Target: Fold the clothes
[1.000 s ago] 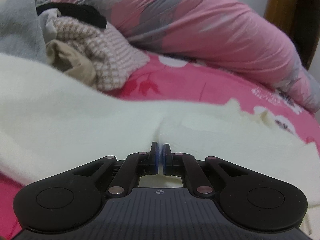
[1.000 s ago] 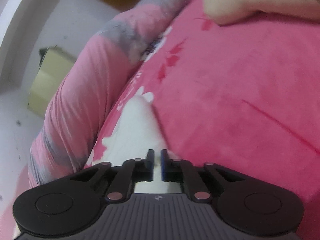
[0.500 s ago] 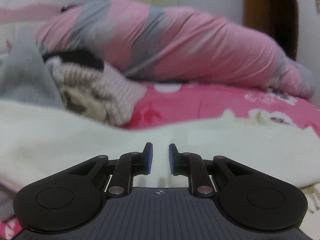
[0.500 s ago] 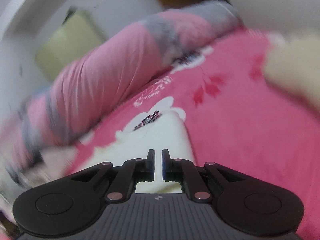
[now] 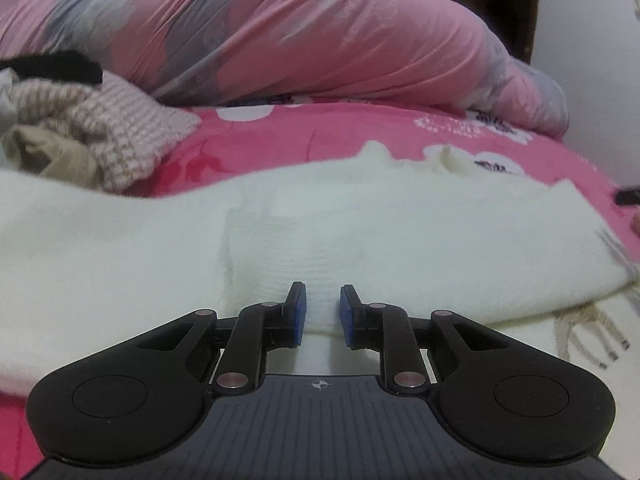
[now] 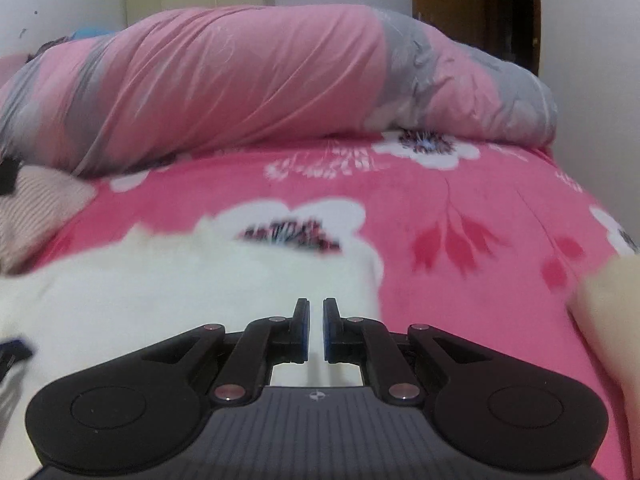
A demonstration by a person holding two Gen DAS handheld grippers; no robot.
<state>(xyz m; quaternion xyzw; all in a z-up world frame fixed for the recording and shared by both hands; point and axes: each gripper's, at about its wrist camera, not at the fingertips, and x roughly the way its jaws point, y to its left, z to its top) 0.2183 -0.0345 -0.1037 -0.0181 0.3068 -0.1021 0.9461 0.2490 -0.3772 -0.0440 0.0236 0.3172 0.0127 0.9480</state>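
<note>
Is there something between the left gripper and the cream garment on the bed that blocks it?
Nothing visible. The left gripper is directly over the cream garment, its jaws opening, with only cream cloth showing in the gap. The knit pile lies farther back, aside.

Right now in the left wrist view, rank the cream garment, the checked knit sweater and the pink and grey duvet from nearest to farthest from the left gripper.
1. Cream garment: directly under and ahead of the left gripper, whose jaws are opening.
2. Checked knit sweater: farther back, on the left.
3. Pink and grey duvet: farthest, rolled across the back of the bed.
</note>
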